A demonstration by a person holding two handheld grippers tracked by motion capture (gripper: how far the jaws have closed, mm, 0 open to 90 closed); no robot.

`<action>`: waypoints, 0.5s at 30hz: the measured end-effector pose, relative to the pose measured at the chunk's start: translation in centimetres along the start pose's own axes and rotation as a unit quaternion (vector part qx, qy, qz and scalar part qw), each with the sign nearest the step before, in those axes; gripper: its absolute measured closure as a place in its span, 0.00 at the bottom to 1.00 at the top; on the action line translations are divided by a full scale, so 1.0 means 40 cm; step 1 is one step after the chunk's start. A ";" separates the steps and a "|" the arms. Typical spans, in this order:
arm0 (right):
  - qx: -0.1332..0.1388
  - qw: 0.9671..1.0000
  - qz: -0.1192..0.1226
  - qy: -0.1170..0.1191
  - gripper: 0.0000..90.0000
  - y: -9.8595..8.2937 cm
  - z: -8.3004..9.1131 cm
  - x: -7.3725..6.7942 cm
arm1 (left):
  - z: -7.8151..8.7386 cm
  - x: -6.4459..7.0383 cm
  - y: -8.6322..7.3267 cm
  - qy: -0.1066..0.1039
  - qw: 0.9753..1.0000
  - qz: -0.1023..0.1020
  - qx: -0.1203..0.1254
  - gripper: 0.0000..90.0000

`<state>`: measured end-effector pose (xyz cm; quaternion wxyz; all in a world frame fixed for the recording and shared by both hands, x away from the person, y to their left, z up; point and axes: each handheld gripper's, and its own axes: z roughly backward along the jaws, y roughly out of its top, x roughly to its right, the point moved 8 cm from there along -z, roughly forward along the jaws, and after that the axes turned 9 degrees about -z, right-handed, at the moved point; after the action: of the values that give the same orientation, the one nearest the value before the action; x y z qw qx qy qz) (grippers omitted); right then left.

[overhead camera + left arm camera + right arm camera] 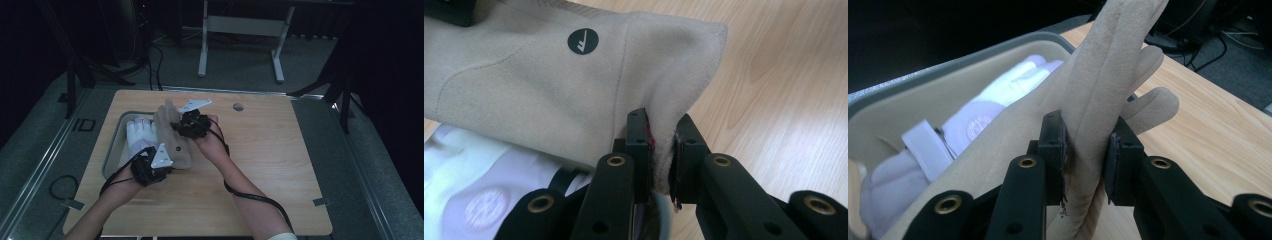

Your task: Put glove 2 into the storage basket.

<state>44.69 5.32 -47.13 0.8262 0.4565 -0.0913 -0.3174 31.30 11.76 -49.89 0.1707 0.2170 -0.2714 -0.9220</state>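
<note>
Pinched between the black jaws of the left gripper [659,150] — a fold at the cuff end of a beige glove [574,90], jaws closed down to the thickness of the cloth. Clamped likewise in the right gripper [1088,150], nearly shut, the finger end of the same glove, fingers pointing up and away past the jaw tips. Held off the wooden table [270,150] between the two, right beside a grey tray [116,131] at the table's left side. Lay already in that tray: a white glove [137,135], fingers toward the far rim.

Ran with its long axis from the near cuff at the left gripper to the far fingertips at the right gripper — roughly parallel to the tray's long side and to the white glove inside. Sat just left of both grippers, the tray, with the left one nearer its rim and the right one farther across. Looked like a short sideways carry to the left, keeping the glove stretched lengthwise, then a lowering beside its white neighbour.
</note>
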 end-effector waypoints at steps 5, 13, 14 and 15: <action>-0.004 1.000 0.006 0.010 0.82 0.016 -0.047 -0.040 | 0.023 -0.014 -0.045 0.005 1.000 0.013 -0.009 0.91; -0.011 0.999 0.006 0.033 0.82 0.032 -0.124 -0.103 | 0.058 -0.032 -0.118 0.012 0.999 0.030 -0.027 0.91; -0.011 0.999 0.007 0.036 0.82 0.034 -0.134 -0.110 | 0.062 -0.035 -0.128 0.014 0.999 0.033 -0.029 0.91; -0.012 0.999 0.006 0.038 0.82 0.036 -0.143 -0.117 | 0.067 -0.038 -0.137 0.015 0.999 0.035 -0.032 0.91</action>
<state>44.19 12.69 -48.55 0.8362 0.4581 -0.0588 -0.2957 30.20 17.91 -50.53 0.2136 0.2153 -0.2470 -0.9203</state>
